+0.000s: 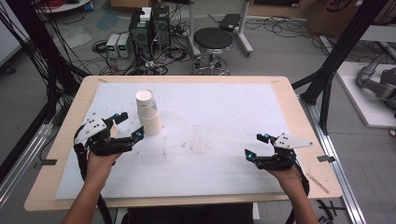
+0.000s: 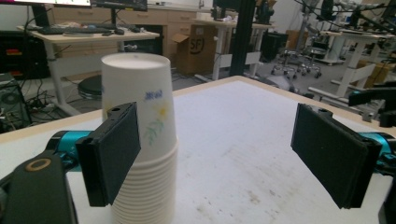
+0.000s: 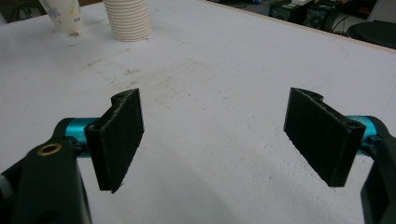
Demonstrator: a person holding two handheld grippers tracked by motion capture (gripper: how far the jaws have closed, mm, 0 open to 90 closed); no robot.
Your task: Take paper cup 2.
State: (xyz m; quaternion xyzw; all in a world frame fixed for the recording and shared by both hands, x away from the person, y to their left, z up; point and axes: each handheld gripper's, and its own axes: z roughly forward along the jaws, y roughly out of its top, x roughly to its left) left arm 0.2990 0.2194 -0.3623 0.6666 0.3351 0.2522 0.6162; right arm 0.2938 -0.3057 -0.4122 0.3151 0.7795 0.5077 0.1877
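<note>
In the left gripper view the left gripper has its jaws spread wide with nothing between them, and the stack of paper cups stands just behind its left-hand pad at the left of the frame, upside down, the flower-printed top cup sitting on many nested rims. In the high view that stack sits at the upper left of the white mat, just beside the left gripper. The right gripper hangs at the lower right, jaws equally wide and empty, well apart from the cups.
</note>
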